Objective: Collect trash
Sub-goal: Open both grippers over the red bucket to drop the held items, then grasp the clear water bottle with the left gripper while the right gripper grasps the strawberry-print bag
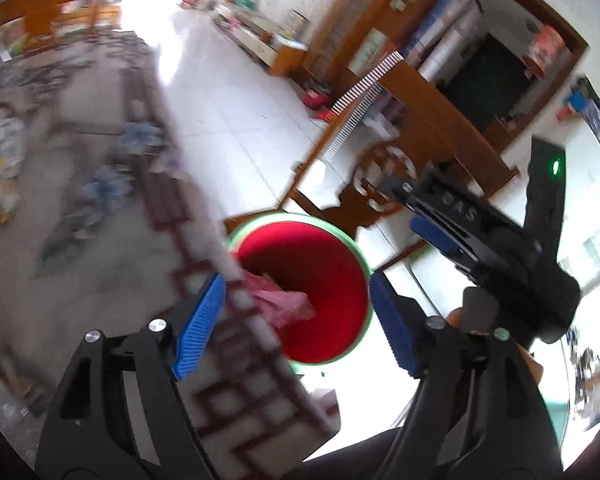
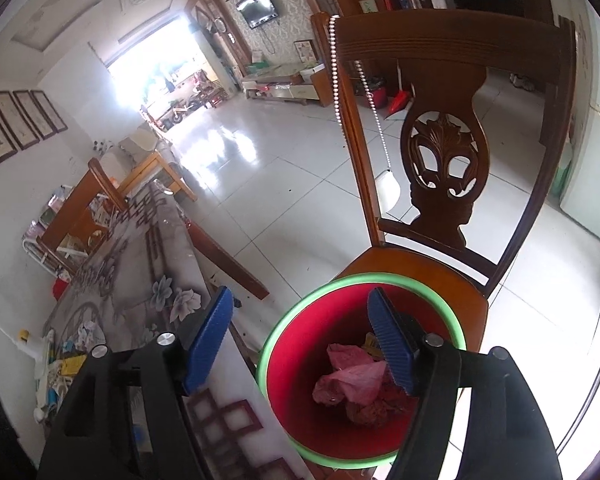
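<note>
Your right claw is spread wide and holds nothing, hanging just over the green rim of the red bin. Pink trash lies inside the bin. The bin stands on the chair, beside the desk. Your left claw is also apart and empty, facing the bin over the desk's edge.

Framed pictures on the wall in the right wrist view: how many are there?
4. The framed pictures hang in one row on the white wall at the left of the right wrist view, side by side, above the table. More may hang outside the view.
</note>
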Action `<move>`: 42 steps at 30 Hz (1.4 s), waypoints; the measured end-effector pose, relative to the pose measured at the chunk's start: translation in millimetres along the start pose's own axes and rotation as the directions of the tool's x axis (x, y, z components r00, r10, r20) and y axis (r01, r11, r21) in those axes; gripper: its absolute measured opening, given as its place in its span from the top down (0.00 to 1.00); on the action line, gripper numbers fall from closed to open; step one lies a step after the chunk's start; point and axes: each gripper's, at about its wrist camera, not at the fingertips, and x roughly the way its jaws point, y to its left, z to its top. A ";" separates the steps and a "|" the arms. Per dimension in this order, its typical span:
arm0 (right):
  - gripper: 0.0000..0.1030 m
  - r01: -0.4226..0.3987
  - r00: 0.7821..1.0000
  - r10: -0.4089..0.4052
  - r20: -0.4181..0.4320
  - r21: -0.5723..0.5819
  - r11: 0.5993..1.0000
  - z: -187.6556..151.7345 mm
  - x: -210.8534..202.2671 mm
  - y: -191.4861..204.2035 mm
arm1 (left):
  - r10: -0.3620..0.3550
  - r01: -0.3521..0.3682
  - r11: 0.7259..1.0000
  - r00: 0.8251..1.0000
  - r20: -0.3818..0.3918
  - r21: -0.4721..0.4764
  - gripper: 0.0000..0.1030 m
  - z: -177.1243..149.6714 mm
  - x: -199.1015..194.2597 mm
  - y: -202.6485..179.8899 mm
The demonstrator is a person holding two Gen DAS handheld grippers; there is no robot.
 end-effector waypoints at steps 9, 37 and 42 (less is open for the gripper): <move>0.30 -0.026 0.999 0.022 -0.043 -0.088 0.996 -11.3 7.9 31.2 | 0.291 -0.247 0.932 0.947 0.139 -0.265 0.25 -32.0 -111.1 114.9; 0.29 -0.139 0.986 0.111 -0.127 -0.245 0.960 -42.7 18.7 111.1 | 0.237 -0.249 0.825 0.967 -0.091 -0.507 0.27 -95.2 -101.6 219.1; 0.29 -0.159 0.982 0.121 -0.147 -0.280 0.947 -51.3 21.8 133.5 | 0.269 -0.272 0.844 0.960 -0.074 -0.463 0.29 -91.7 -127.3 228.7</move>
